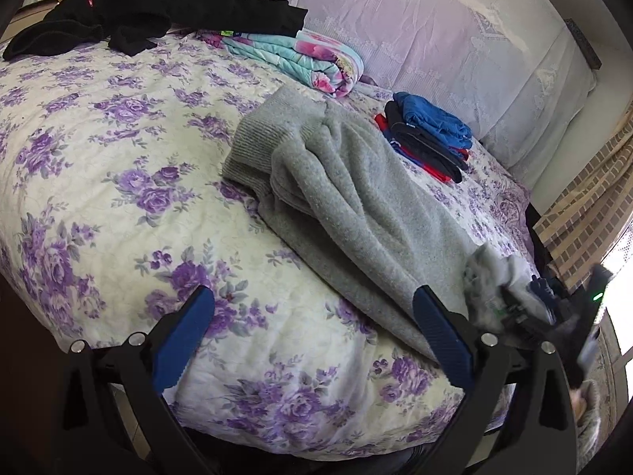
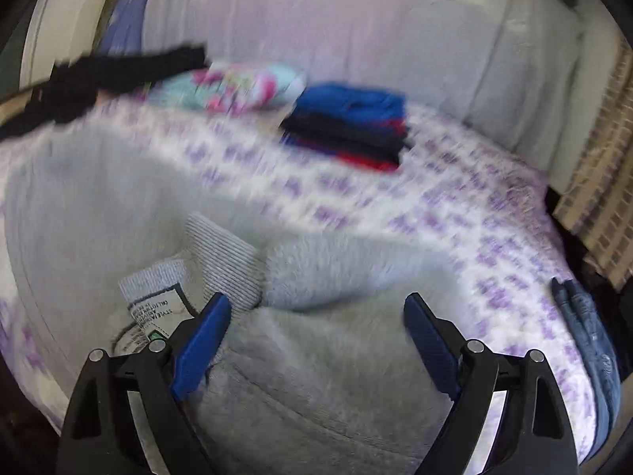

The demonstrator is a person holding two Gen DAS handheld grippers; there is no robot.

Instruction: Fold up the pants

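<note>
- While your left gripper [image 1: 312, 340] hangs over the near edge of the bed [image 1: 99, 166], its blue fingers [image 1: 186, 340] stand wide apart with only the flowered cover between them; nothing is gripped.
- Your left gripper's right-hand finger sits just beside the near edge of the grey pants [image 1: 356, 213], and whether it touches the cloth you cannot tell from this view.
- The grey pants lie folded over on the bed, the ribbed waistband [image 1: 257, 142] toward the far side and the rest running down to the near right corner.
- Your right gripper [image 2: 316, 336] is spread open above the grey pants, with fleece between its fingers but neither pad pressing on it; the right wrist view is smeared by blur.
- A white sewn-in label [image 2: 154, 308] shows just left of your right gripper's left finger.
- Behind the pants sits a stack of folded clothes [image 1: 431, 138], blue on top.
- Farther back lie a folded floral blanket [image 1: 316, 59] and a heap of black clothing [image 1: 150, 12].
- Denim [image 2: 589, 340] hangs at the bed's right edge.
</note>
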